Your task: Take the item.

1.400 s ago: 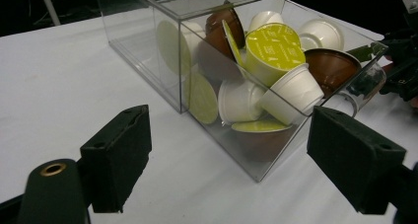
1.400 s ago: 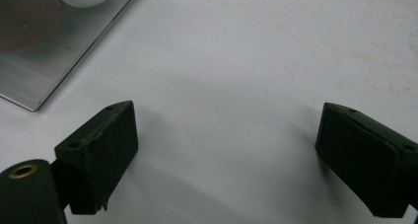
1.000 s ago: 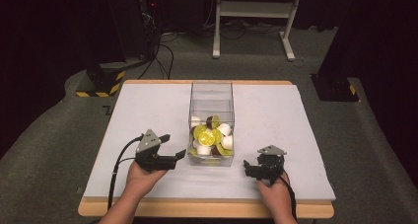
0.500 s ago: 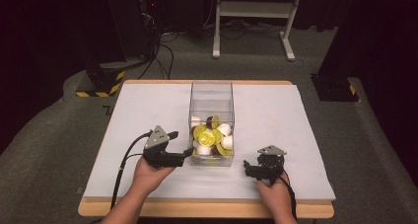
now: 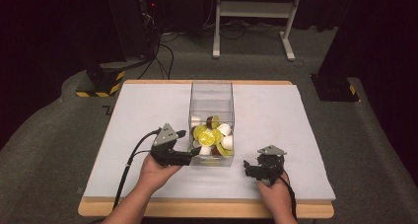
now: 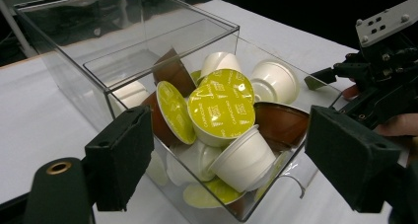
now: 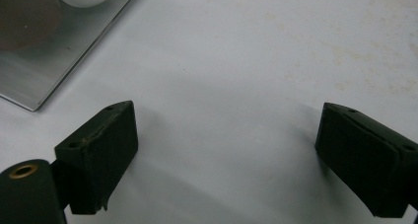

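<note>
A clear plastic box (image 5: 211, 84) stands mid-table, its near end heaped with coffee capsules (image 5: 209, 135), yellow-lidded, white and brown. My left gripper (image 5: 189, 143) sits at the box's near left corner, pointing right at it. In the left gripper view its open jaws (image 6: 231, 160) frame the box's (image 6: 148, 36) near corner and the capsules (image 6: 222, 110); the pads stay apart from the walls. My right gripper (image 5: 246, 168) rests on the table to the right of the box, jaws (image 7: 226, 155) open over bare white surface, nothing between them.
The white table mat (image 5: 305, 135) has free room on both sides of the box. A metal stand (image 5: 256, 17) and cables lie on the floor beyond the far edge. The box's base corner (image 7: 34, 76) shows at the upper left of the right gripper view.
My left gripper has moved right, closing in on the box's near left corner. The right gripper has stayed where it was.
</note>
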`<state>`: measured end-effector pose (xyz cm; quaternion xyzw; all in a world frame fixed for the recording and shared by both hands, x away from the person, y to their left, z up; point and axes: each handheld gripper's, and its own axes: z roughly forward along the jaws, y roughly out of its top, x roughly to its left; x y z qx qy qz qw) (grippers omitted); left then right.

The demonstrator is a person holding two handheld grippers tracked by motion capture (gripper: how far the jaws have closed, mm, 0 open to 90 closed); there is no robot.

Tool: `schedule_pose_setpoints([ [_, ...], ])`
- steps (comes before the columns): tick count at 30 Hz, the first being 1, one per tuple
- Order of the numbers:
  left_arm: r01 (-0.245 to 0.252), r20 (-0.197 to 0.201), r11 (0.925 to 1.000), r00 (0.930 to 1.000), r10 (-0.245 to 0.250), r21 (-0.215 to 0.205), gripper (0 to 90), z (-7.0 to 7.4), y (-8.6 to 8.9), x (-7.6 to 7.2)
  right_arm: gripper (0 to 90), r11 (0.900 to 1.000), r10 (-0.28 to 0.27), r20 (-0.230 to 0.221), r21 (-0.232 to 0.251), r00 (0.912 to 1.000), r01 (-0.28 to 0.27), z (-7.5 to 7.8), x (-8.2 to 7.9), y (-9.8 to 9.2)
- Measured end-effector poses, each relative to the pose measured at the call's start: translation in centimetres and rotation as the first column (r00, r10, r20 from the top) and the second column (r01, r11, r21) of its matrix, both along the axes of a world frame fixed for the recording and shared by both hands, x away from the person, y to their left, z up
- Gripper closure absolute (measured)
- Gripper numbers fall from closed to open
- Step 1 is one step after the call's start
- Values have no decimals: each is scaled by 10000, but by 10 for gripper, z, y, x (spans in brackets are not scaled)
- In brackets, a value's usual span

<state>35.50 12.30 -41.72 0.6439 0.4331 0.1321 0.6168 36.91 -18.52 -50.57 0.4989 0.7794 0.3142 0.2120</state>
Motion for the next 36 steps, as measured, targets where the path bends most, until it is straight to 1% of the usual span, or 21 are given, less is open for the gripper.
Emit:
schedule_pose_setpoints([
  [3,121,-65,9997,9999,-120,219,193,0,-4,3,90,10000,0,-1,1,10000,0,0,0,0],
  [7,136,-191,9995,9997,-131,270,193,-1,-9,8,90,10000,1,-1,0,10000,-1,0,0,0],
  [10,142,-243,9991,9996,-133,395,191,-2,-12,10,90,10000,4,2,2,10000,-4,0,0,0],
  [11,187,-270,9985,9995,-173,520,191,-3,-13,12,90,10000,4,2,2,10000,-4,0,0,0],
  [13,132,-307,9986,9995,-117,517,190,-3,-16,15,90,10000,0,-3,4,10000,0,0,0,0],
  [17,260,-394,9980,9989,-237,581,190,-2,-18,18,90,10000,1,-2,3,10000,-1,0,0,0],
  [19,216,-412,9984,9990,-194,520,190,-2,-20,20,90,10000,1,-1,4,10000,-1,0,0,0],
  [20,261,-417,9979,9988,-237,592,190,-3,-21,22,90,10000,1,-4,4,10000,-1,0,0,0],
  [25,327,-564,9976,9980,-292,612,190,-4,-25,26,90,10000,1,0,1,10000,-1,0,0,0],
  [27,310,-652,9975,9975,-269,635,190,-5,-29,29,90,10000,0,-1,2,10000,0,0,0,0],
  [30,329,-687,9960,9973,-272,829,190,-6,-32,32,90,10000,2,0,3,10000,-2,0,0,0],
  [33,232,-722,9969,9972,-177,754,190,-8,-35,34,90,10000,2,-2,3,10000,-2,0,0,0],
  [35,232,-742,9952,9971,-162,946,195,-9,-37,37,90,10000,2,-4,5,10000,-2,0,0,0],
  [36,232,-742,9952,9971,-162,946,197,-9,-37,37,90,10000,2,-4,5,10000,-2,0,0,0],
])
